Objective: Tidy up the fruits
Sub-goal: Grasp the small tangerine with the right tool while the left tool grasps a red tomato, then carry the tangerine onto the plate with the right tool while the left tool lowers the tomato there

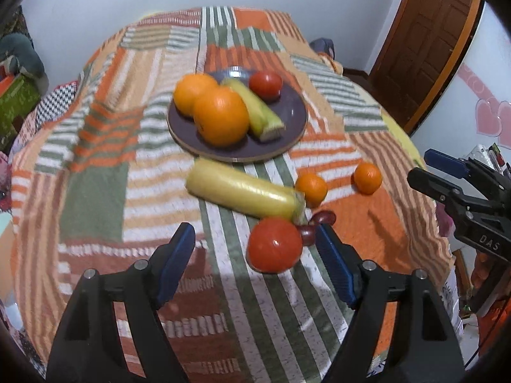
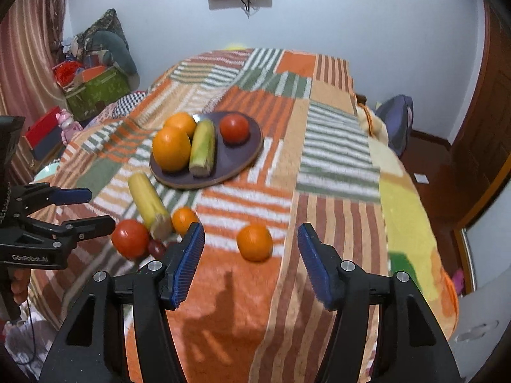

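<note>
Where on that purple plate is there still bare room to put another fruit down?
The plate is bare on its near right part, below the tomato and right of the corn. Its left half is crowded by two oranges.

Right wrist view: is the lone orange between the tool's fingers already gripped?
No. The orange lies on the blanket ahead of the right tool, whose blue pads stand apart from it on both sides.
</note>
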A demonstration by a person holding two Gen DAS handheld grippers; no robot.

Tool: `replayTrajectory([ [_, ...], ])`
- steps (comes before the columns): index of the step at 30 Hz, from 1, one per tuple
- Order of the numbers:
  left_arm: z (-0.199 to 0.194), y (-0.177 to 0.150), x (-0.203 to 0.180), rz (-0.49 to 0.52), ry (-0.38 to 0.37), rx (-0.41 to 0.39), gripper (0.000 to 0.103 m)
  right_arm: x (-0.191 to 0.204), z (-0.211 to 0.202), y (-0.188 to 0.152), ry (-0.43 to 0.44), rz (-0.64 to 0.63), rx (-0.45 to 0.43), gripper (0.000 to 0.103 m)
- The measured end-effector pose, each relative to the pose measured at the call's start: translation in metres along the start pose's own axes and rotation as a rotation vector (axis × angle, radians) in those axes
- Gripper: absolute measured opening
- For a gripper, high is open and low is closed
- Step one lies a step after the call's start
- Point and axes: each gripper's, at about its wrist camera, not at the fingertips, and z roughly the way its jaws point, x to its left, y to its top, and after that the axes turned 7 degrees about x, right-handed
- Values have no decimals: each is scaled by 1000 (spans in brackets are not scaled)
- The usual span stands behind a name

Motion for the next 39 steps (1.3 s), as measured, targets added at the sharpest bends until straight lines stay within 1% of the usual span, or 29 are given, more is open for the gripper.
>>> replayTrajectory([
  [6,20,-8,-4,-10,-27,32,78,-5,17,-16,23,21,46,57],
  [9,24,-10,-5,-9,-36,24,74,-9,26,-18,31,31,62,57],
  [12,27,-10,-5,-6,-54,29,64,-10,35,-17,30,29,75,57],
  [14,31,-9,-4,-12,-70,37,56,-11,41,-16,36,32,82,56],
  [15,32,-9,-3,-13,-79,42,54,-12,44,-14,37,32,84,52],
  [16,34,-9,-3,-15,-85,47,49,-12,48,-13,40,31,88,50],
  [17,35,-9,-2,-17,-96,50,47,-12,50,-12,45,30,92,47],
  [19,35,-9,-2,-20,-106,49,46,-12,56,-10,51,31,100,46],
  [20,35,-9,-3,-18,-107,48,46,-13,59,-10,51,32,103,43],
  [21,36,-9,-3,-16,-107,48,45,-13,62,-9,52,32,107,38],
  [23,36,-9,-3,-15,-109,48,45,-12,66,-8,54,32,114,35],
  [33,25,-9,0,-18,-103,32,44,-10,58,-5,62,25,92,34],
  [39,1,0,5,-12,-85,-23,44,-5,41,7,70,13,43,34],
])
